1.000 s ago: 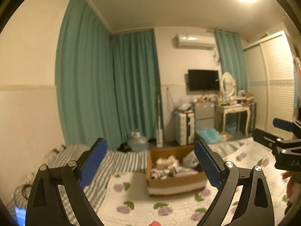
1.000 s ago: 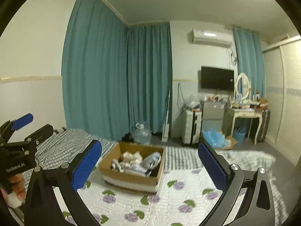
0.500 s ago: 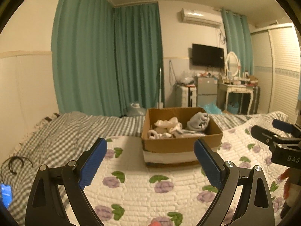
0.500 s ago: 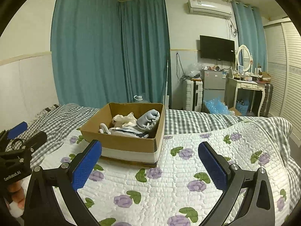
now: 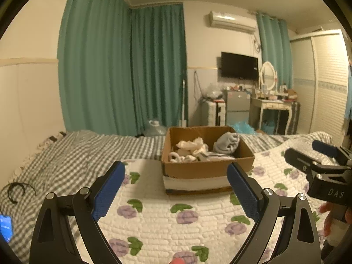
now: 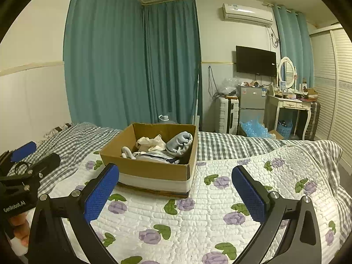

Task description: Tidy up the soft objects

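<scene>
Your L gripper [image 5: 176,183] and R gripper [image 6: 175,183] both gape wide, nothing held, above the quilt [image 6: 198,215]. Box [image 6: 154,169] sits ahead, w/ a grey roll [image 6: 179,142] and cream cloth [image 6: 151,143] inside. Stuff at the box bottom is hard to ID, maybe socks.

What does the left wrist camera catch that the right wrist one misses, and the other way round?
Only the left wrist view shows the black loop and the blue-lit phone on the checked sheet. Only the right wrist view shows the floral quilt's right edge draping over the check. Both show the cardboard box of soft things, the TV, and both open hand-held grippers: the left and the right.
</scene>
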The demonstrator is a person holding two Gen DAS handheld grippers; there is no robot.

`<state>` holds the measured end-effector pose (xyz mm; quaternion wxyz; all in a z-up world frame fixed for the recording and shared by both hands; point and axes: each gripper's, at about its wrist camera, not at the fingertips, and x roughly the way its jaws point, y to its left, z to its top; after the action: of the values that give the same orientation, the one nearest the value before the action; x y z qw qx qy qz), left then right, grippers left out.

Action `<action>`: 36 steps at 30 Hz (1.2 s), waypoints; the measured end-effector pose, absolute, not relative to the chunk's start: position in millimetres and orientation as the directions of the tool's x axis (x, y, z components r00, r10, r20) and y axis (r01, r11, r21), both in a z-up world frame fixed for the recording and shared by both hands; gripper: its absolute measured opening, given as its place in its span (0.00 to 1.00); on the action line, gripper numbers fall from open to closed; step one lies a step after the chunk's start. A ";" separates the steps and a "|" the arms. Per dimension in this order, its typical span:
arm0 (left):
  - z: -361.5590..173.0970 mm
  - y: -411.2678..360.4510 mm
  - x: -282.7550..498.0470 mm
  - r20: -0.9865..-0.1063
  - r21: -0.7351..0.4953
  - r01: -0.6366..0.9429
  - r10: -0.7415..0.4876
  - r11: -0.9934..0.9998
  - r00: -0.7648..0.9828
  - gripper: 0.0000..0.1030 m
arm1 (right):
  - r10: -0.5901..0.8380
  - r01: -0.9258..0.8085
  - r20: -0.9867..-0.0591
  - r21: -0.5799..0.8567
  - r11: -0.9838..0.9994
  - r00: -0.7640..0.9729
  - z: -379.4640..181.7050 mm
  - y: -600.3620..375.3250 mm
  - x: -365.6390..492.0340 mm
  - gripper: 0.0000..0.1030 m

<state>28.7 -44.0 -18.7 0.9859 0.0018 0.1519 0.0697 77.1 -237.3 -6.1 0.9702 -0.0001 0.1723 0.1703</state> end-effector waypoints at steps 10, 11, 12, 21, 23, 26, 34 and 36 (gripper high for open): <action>-21.7 -50.7 30.6 -0.313 0.026 -0.127 0.128 0.992 0.941 0.92 | 0.323 -0.318 -0.320 0.069 0.946 0.891 -4.0 -243.5 75.9 1.00; -21.7 -51.1 30.1 -0.312 0.027 -0.130 0.132 0.991 0.941 0.92 | 0.323 -0.317 -0.322 0.072 0.946 0.890 -4.2 -244.0 76.4 1.00; -21.9 -51.5 29.6 -0.311 0.028 -0.131 0.133 0.991 0.941 0.92 | 0.323 -0.317 -0.324 0.074 0.946 0.889 -4.4 -244.2 77.1 1.00; -22.9 -50.0 29.6 -0.313 0.034 -0.143 0.146 0.989 0.939 0.92 | 0.313 -0.307 -0.326 0.072 0.949 0.892 -5.6 -244.5 77.2 1.00; -23.1 -49.7 29.8 -0.313 0.036 -0.140 0.144 0.989 0.939 0.92 | 0.313 -0.306 -0.327 0.073 0.949 0.892 -5.8 -244.5 77.3 1.00; -23.0 -50.2 29.4 -0.313 0.040 -0.139 0.144 0.990 0.939 0.92 | 0.314 -0.308 -0.333 0.072 0.949 0.889 -6.5 -243.7 77.6 1.00; -24.2 -51.0 30.4 -0.321 0.045 -0.133 0.140 0.990 0.937 0.92 | 0.318 -0.312 -0.338 0.075 0.947 0.886 -8.3 -242.9 78.3 1.00; -24.3 -50.9 30.5 -0.321 0.044 -0.132 0.139 0.990 0.937 0.92 | 0.319 -0.313 -0.341 0.075 0.947 0.884 -8.9 -242.2 78.7 1.00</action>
<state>30.5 -50.9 -24.3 0.9840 0.0108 0.1639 0.0689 78.7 -242.2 -8.9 0.9706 0.0092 0.1770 0.1629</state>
